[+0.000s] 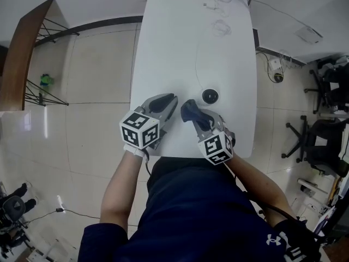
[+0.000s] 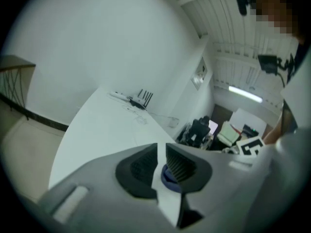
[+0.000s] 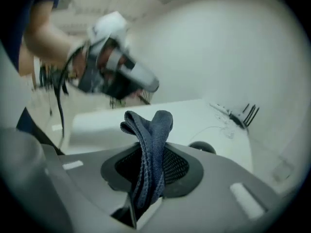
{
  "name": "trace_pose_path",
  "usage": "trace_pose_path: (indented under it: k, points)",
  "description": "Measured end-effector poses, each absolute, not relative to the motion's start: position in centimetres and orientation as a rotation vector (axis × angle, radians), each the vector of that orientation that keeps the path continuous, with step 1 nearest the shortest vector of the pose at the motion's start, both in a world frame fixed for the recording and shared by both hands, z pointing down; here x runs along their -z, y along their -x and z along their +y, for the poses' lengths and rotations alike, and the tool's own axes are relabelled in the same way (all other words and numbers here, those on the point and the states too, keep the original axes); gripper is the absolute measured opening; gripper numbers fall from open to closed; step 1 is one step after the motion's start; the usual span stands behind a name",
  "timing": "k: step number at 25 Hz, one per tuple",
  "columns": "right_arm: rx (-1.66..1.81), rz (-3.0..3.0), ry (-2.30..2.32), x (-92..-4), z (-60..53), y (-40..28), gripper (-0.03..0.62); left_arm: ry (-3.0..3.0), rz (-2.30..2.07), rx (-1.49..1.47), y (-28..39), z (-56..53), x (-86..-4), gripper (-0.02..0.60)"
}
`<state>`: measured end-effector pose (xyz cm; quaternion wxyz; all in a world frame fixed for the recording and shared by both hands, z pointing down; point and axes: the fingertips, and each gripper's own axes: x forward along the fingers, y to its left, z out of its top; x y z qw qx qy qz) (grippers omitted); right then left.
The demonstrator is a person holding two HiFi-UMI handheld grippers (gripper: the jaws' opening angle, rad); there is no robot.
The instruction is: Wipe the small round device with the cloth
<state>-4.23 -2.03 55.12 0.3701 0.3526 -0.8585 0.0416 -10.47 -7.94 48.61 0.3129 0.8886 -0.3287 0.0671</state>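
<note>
Fingers [image 3: 177, 166] of the right gripper [image 1: 193, 115] pinch a folded dark blue cloth [image 3: 150, 140]. The left gripper [image 1: 169, 101] is narrowly parted and empty. The small round black device [image 1: 210, 96] sits on the white worktop [image 1: 180, 37], just far-right of the cloth and nearer the right gripper.
</note>
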Motion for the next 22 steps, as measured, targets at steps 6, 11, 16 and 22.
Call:
trace_pose_path:
  k: [6, 11, 16, 22]
  points:
    - [-0.982, -2.702, -0.913, -45.1, -4.6, 4.7, 0.098, -2.303, -0.682, 0.150, 12.1, -6.8, -43.9, 0.214]
    - [-1.334, -2.891, -0.617, -41.5, -4.5, 4.9, 0.107, -2.264, -0.372, 0.272, 8.3, -4.4, -40.2, 0.278]
    - [-1.545, -2.925, -0.444, -40.4, -3.6, 5.0, 0.165, -2.284, -0.224, 0.247, 5.6, -2.5, -40.4, 0.226]
    - [-1.581, -2.945, -0.661, -41.0, -4.4, 2.6, 0.238, -2.222, -0.335, 0.309, 6.7, -2.5, -41.7, 0.092]
